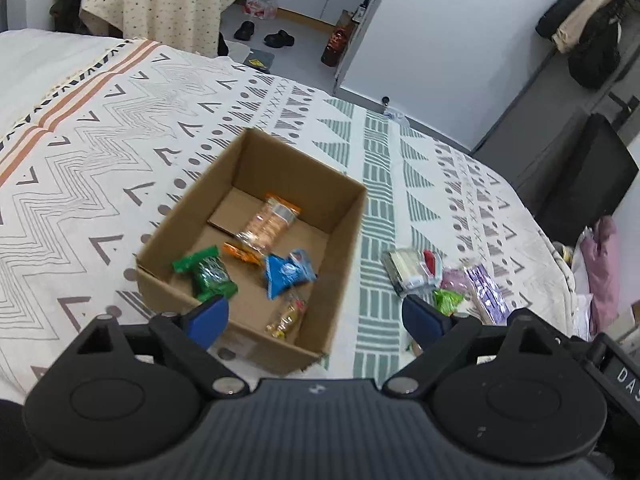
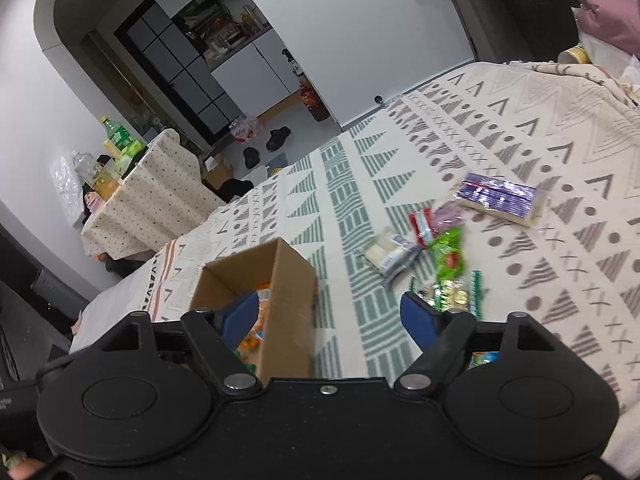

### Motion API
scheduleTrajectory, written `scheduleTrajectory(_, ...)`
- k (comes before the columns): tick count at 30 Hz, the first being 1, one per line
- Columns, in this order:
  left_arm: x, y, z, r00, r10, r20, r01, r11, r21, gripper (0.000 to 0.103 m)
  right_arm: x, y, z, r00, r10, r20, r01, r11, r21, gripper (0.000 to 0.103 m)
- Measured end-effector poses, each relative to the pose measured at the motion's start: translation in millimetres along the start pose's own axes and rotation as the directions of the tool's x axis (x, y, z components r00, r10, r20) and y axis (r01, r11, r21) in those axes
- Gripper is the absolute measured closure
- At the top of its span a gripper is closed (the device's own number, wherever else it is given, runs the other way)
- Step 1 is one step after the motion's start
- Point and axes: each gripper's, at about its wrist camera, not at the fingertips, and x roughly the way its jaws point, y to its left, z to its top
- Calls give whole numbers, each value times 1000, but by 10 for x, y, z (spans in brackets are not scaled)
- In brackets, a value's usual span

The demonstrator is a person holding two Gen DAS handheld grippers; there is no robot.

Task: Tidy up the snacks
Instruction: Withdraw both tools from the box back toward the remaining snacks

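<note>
An open cardboard box (image 1: 340, 216) stands on the patterned bedspread. Inside lie a clear sleeve of round crackers (image 1: 267, 222), a green packet (image 1: 210, 274), a blue packet (image 1: 288, 272), an orange packet (image 1: 240, 254) and a small clear-wrapped snack (image 1: 286, 316). My left gripper (image 1: 316, 320) hangs open over the box's near side, nothing between its blue pads. In the right wrist view the same box (image 2: 288, 280) is at lower left. My right gripper (image 2: 330, 320) is open and empty above its right wall. Loose snacks lie right of the box: a purple pack (image 2: 500, 198), a white packet (image 2: 390, 254), a green packet (image 2: 450, 254).
The bedspread (image 1: 120, 152) covers the whole surface; its far edge drops to a floor with shoes (image 1: 280, 38) and bottled water (image 1: 260, 6). A cloth-covered table (image 2: 152, 200) with bottles stands beyond the bed. Pink cloth (image 1: 604, 268) and clutter sit at the right edge.
</note>
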Motion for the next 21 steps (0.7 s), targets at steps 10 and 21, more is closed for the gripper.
scheduleTrajectory(10,-42,-315,-227,999,6,-37,-5,999,46,0,-260,-380,-88,999,-34,-2,34,999,-12,15)
scheduleTrajectory(21,-28,-622,-508,999,13,-32,-9,995,104,0,-445,-716,-199,999,-50,3,50,999,-14,9)
